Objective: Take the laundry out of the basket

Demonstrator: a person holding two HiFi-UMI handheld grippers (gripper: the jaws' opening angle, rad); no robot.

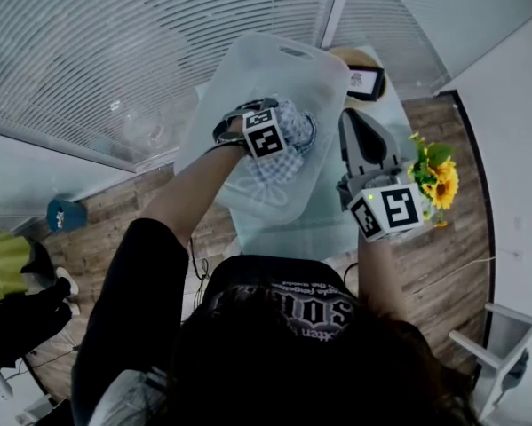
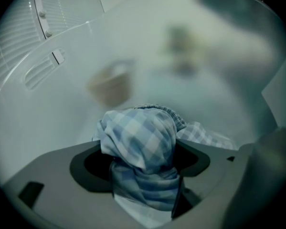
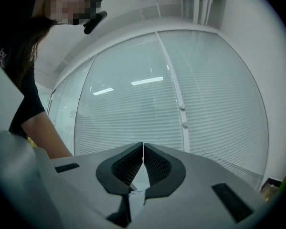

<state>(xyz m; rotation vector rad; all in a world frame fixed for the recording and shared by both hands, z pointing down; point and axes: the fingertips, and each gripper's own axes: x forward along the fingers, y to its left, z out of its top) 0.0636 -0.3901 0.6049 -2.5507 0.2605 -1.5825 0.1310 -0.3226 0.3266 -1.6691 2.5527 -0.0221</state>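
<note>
— Where is the laundry found?
— A blue checked cloth (image 2: 138,132) is seen bunched between the pads of the left gripper (image 2: 143,162), inside the pale translucent basket (image 1: 248,69). It is pinched at its waist, and a bulge is pushed out past the tips.
— And the right gripper (image 3: 143,163)?
— Its jaws are pressed together on nothing. It is held beside the basket and pointed at the window blinds (image 3: 214,104).

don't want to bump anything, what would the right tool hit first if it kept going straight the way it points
Nothing close: past the right tool, shut and empty, the way looks free up to the window blinds; how far off they are is unclear.
</note>
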